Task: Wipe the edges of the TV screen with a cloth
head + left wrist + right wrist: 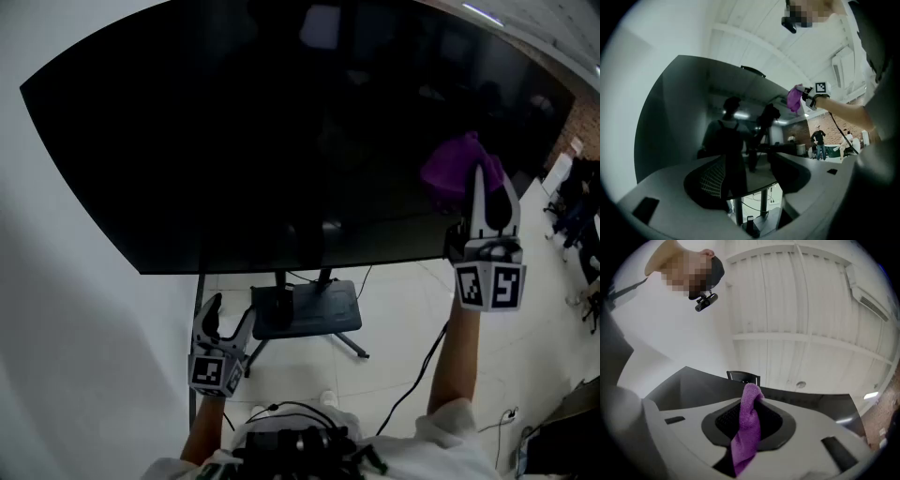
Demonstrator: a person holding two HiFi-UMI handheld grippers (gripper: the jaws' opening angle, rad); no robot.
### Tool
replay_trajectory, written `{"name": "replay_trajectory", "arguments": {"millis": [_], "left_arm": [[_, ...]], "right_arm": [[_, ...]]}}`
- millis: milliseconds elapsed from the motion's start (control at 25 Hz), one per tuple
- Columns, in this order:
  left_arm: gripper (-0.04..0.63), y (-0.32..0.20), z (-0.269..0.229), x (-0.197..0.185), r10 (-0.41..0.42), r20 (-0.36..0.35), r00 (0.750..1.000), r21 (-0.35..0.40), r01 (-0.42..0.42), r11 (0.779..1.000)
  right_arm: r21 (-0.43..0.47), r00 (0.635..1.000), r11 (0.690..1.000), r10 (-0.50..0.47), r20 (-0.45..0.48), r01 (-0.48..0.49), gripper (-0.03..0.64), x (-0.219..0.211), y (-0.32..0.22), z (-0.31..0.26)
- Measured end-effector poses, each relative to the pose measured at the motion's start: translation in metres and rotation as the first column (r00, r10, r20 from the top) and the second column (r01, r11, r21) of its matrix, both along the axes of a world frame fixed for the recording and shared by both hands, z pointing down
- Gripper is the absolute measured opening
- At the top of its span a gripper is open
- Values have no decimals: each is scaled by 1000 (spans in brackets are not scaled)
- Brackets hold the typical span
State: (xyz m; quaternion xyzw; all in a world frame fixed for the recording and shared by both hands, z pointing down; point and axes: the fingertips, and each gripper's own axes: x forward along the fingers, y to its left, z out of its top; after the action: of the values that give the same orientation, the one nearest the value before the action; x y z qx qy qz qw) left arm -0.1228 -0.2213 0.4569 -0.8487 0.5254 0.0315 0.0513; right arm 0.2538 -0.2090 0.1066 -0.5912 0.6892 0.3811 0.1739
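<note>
The big black TV screen [281, 131] fills the upper head view on a stand. My right gripper [491, 187] is raised in front of the screen's right part, above its bottom edge, shut on a purple cloth [455, 167]. In the right gripper view the cloth [747, 427] is pinched between the jaws and sticks out past their tips. Whether it touches the glass I cannot tell. My left gripper [232, 314] hangs lower left, below the screen's bottom edge, open and empty. From the left gripper view I see the screen [693, 117] and the far cloth [793, 99].
The TV's stand base [305, 309] sits on the pale floor under the screen, with black cables [412, 384] trailing toward me. A white wall [66, 309] runs along the left. Several people [818, 140] stand far off by a brick wall.
</note>
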Motion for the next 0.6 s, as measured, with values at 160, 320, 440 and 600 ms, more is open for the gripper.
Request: {"name": "replay_trajectory", "arguments": {"millis": [160, 320, 440, 600], "left_arm": [[305, 18, 8, -4, -14, -2, 1000, -31, 14, 999], [305, 19, 11, -8, -14, -8, 1000, -50, 14, 999], [305, 16, 15, -13, -33, -13, 999, -56, 32, 998], [305, 20, 19, -13, -50, -32, 998, -57, 48, 997]], "right_arm": [[61, 991, 998, 0, -133, 8, 72, -22, -4, -66], [126, 970, 992, 18, -244, 13, 74, -52, -12, -140], [146, 956, 989, 16, -292, 28, 74, -74, -30, -193], [157, 910, 987, 31, -414, 38, 74, -125, -53, -235]]}}
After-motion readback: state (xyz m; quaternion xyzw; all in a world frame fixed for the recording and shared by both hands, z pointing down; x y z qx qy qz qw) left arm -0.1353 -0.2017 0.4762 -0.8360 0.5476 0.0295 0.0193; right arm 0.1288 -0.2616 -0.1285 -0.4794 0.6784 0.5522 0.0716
